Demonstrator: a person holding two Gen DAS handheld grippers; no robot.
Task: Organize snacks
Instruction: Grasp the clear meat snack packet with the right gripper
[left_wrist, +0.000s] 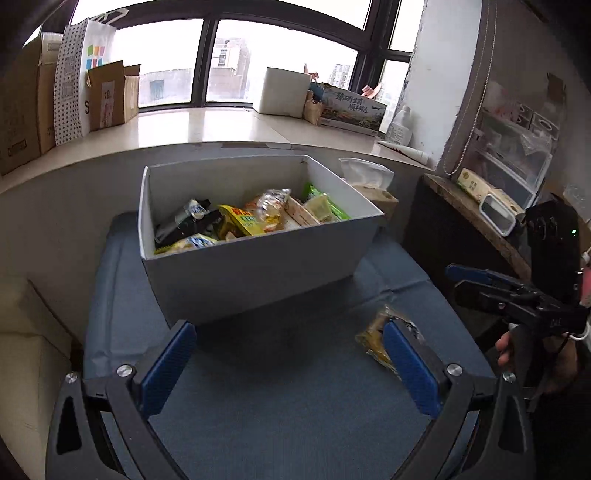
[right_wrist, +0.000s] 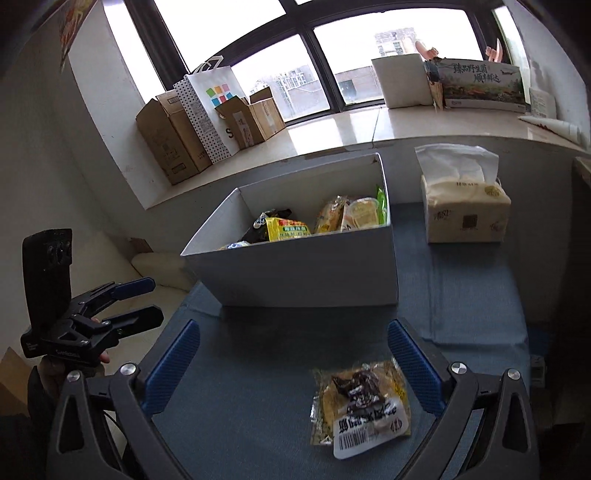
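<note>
Fingers (right_wrist: 413, 369) of both the right gripper (right_wrist: 290, 363) and left gripper (left_wrist: 290, 365) stand fully spread and empty above the blue-covered bench (right_wrist: 258, 406). A crinkly clear-plastic snack packet with a barcode label (right_wrist: 360, 406) lies near the right gripper, in front of the white cardboard box of snacks (right_wrist: 295, 273). It looks light, soft and slippery, best pinched across its middle; the left view shows only its corner.

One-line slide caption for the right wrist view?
Open right gripper over a wrapped snack lying on blue cloth before the white snack box.
</note>
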